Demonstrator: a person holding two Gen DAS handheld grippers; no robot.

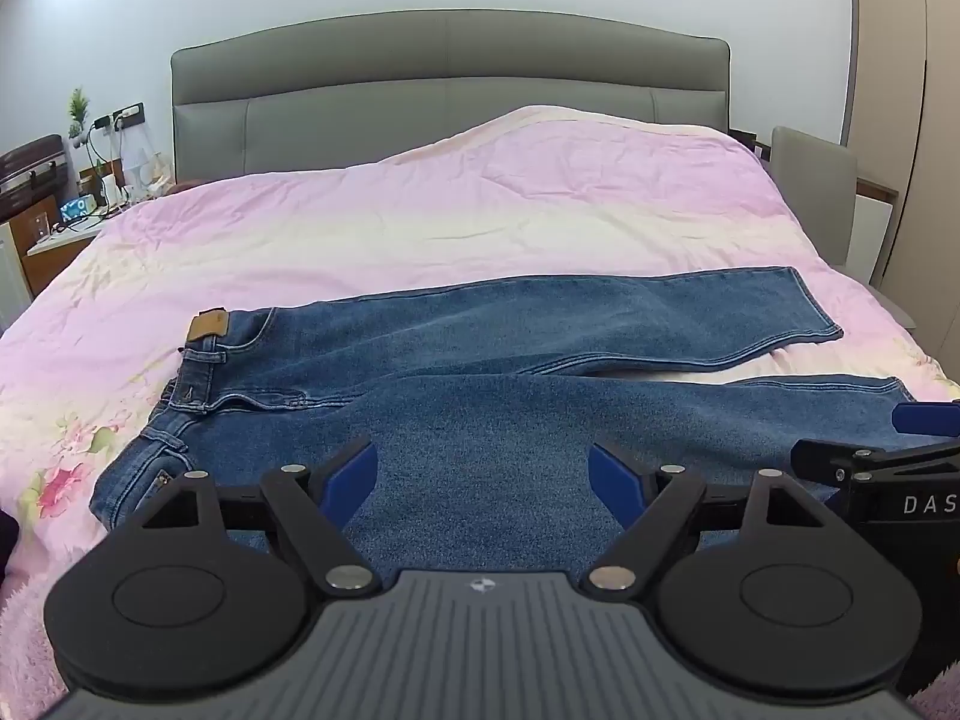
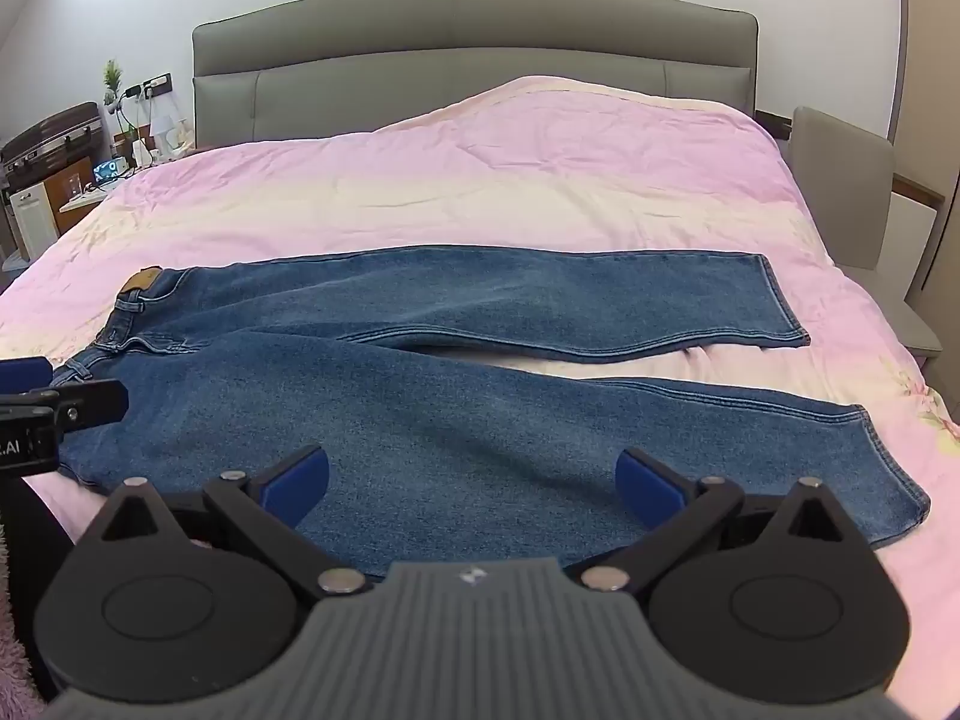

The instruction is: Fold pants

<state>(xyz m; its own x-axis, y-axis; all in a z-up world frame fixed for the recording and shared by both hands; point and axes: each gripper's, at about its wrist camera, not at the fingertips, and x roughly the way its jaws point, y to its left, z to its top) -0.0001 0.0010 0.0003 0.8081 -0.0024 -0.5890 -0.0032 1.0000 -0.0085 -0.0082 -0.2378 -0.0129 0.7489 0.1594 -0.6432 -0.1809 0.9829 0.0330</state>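
The jeans (image 2: 420, 360) lie flat on the pink bed (image 2: 480, 180), legs apart. Both claws, left (image 1: 483, 480) and right (image 2: 474, 480), hang wide open over the near leg, holding nothing.

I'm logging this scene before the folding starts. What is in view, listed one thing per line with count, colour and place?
jeans: one pair, blue denim, flat across the bed, waist to the left, legs spread to the right
quilt: one, pink with flowers, covering the bed
headboard: one, grey, at the far wall
nightstand: one, cluttered, far left
suitcase: one, dark, far left
chair: one, grey, right of the bed
left tool: black with blue pads, open, above the near leg
right tool: same, open, above the near leg
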